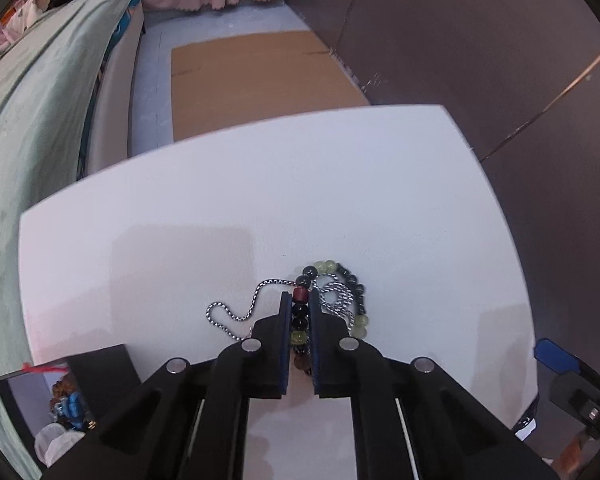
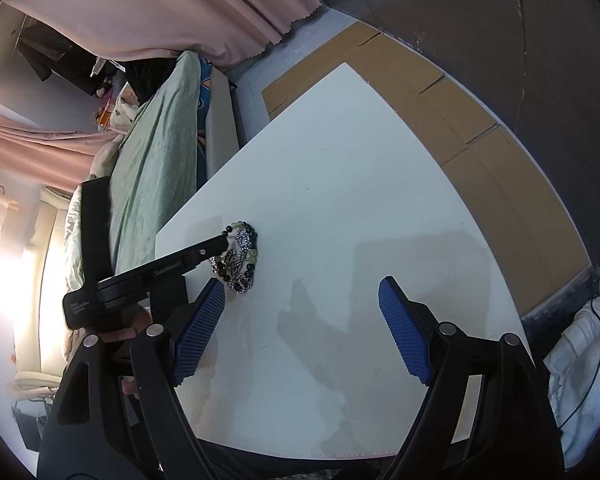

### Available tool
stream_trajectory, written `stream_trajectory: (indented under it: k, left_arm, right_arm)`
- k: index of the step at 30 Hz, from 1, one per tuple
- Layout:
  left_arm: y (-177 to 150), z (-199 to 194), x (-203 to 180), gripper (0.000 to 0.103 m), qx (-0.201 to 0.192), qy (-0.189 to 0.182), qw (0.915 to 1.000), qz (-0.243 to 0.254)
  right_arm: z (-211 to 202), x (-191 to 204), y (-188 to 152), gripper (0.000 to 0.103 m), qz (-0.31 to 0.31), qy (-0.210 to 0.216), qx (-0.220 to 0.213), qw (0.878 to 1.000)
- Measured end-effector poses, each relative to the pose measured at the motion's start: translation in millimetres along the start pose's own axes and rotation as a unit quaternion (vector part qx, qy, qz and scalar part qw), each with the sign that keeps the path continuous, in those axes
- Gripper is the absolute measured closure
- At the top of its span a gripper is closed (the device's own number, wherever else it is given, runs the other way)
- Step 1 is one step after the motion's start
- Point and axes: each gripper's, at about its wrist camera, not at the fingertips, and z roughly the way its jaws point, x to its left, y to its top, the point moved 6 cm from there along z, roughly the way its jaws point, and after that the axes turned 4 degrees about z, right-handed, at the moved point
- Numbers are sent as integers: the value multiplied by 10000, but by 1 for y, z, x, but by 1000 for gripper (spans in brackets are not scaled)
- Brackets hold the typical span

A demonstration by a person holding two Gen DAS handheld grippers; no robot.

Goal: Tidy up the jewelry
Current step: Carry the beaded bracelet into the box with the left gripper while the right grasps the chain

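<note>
A beaded bracelet with black, pale green and dark red beads lies on the white table, tangled with a silver chain necklace. My left gripper is shut on the bracelet's near side, beads pinched between its pads. In the right wrist view the jewelry pile sits near the table's left edge with the left gripper on it. My right gripper is open and empty, above the table to the right of the pile.
A black jewelry box with trinkets inside stands at the table's near left corner. A bed with a green cover runs along the left. Cardboard lies on the floor beyond the table. A dark wall is at right.
</note>
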Motion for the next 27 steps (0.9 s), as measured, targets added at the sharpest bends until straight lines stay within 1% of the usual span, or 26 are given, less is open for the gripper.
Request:
stream_trajectory:
  k: [5, 10, 12, 16, 21, 27]
  left_arm:
    - [0, -35, -4, 97, -247, -249, 9994, -25]
    - [1, -77, -19, 97, -548, -494, 9972, 100]
    - [1, -95, -24, 97, -697, -527, 9960, 172]
    - [2, -125, -27, 97, -934, -531, 9940, 209]
    - [-1, -154, -21, 97, -1155, -491, 9919, 198]
    - [-9, -175, -5, 97, -1268, -384, 9911, 94]
  right_arm:
    - [2, 12, -1, 24, -73, 33, 12, 10000]
    - [1, 23, -1, 24, -137, 71, 3, 9999]
    - [0, 26, -1, 24, -158, 101, -9, 9998]
    - [1, 38, -2, 24, -277, 118, -6, 9995]
    - [12, 47, -3, 24, -391, 79, 107, 9991]
    - [32, 64, -1, 24, -680, -46, 287, 9973]
